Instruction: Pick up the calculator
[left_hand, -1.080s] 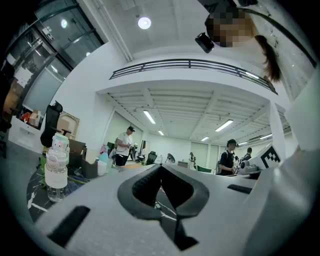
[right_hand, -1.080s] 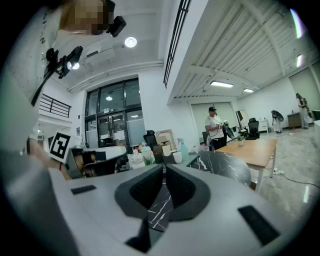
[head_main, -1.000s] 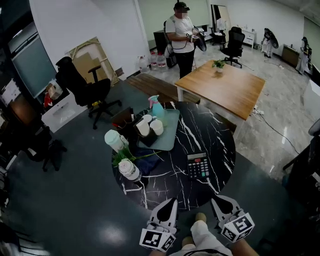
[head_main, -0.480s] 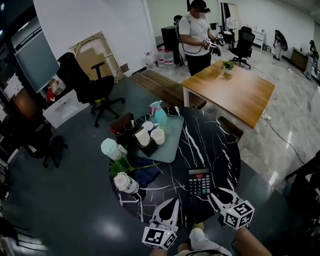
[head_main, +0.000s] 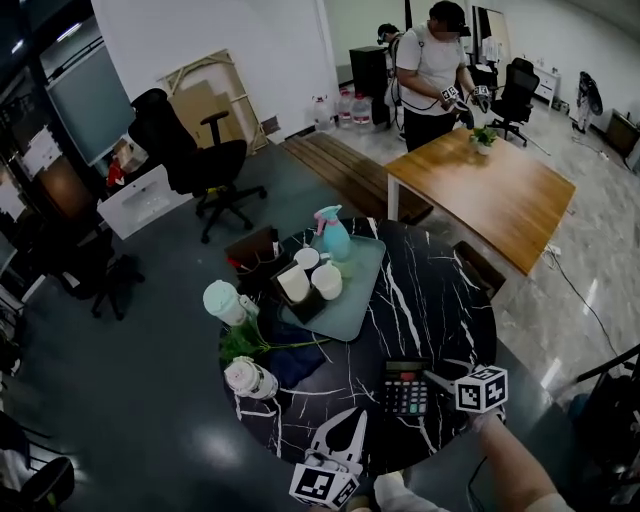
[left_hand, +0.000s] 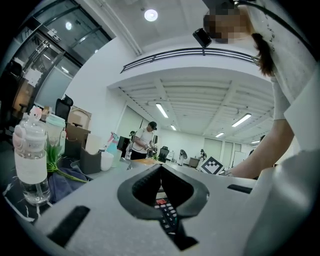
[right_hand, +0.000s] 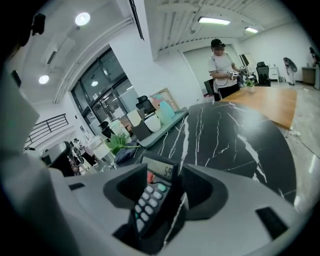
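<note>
Swinging forward and down from the near rim of the desk, the right gripper (head_main: 432, 382) is now arriving at the calculator (head_main: 405, 388), where a second ago it was hanging short of the edge beside the left gripper (head_main: 352, 418). Its fingers are opening wide as it comes. In the right gripper view the calculator is lying between them, display end pointing away, with the pads standing clear of both long sides, so nothing is being pinched yet. That is putting the pick-up at the reach stage. The next step looks to be closing the fingers across the calculator's width before lifting.

The left gripper is hanging low at the near edge with its fingers pressed together and nothing between them. The calculator's keys are showing beyond the tips in the left gripper view.

The calculator is lying flat on the near part of the round desk (head_main: 440, 300), well apart from the tray (head_main: 372, 275) holding the white cups (head_main: 326, 281). It is a slim black slab of hard plastic with rows of small raised grey keys, one green and one red key, and a tilted grey display. The desk top is looking like polished black marble with white veins. A thin body on a smooth surface is probably giving the fingers little side wall to catch.
</note>
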